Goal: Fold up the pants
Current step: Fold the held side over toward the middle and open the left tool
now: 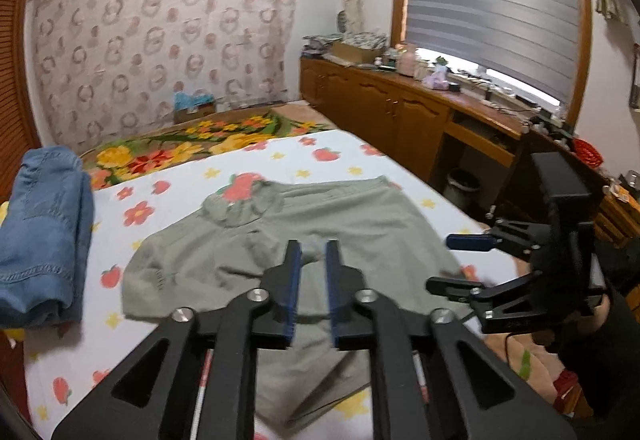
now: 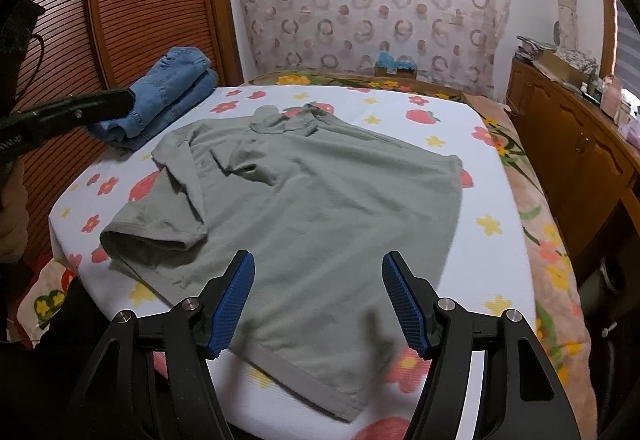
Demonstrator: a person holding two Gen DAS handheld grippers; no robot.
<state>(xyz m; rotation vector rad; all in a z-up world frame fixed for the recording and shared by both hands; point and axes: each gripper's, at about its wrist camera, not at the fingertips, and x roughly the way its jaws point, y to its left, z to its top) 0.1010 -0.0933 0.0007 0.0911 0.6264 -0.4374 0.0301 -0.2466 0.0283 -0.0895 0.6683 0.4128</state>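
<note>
Ahead of both pairs of fingers, on the flowered sheet [image 2: 460, 112], lies a grey-green garment [image 2: 320, 200], its near hem blurred. Folded jeans [image 1: 44, 224] sit far left. Right gripper [image 2: 318, 304] gapes wide, empty; left gripper [image 1: 313, 292] hovers narrowly parted, gripping nothing.

The grey-green garment [image 2: 320, 200] is soft matt cloth, faintly creased. The folded jeans [image 2: 172, 92] are coarse blue denim with visible stitching. The bed sheet [image 2: 492, 280] is matt printed cotton. The right gripper [image 2: 318, 304] has matt black frames, ribbed blue rubbery fingers [image 2: 236, 304] and shiny metal bolts. The cabinet [image 1: 400, 112] is glossy varnished wood.
</note>
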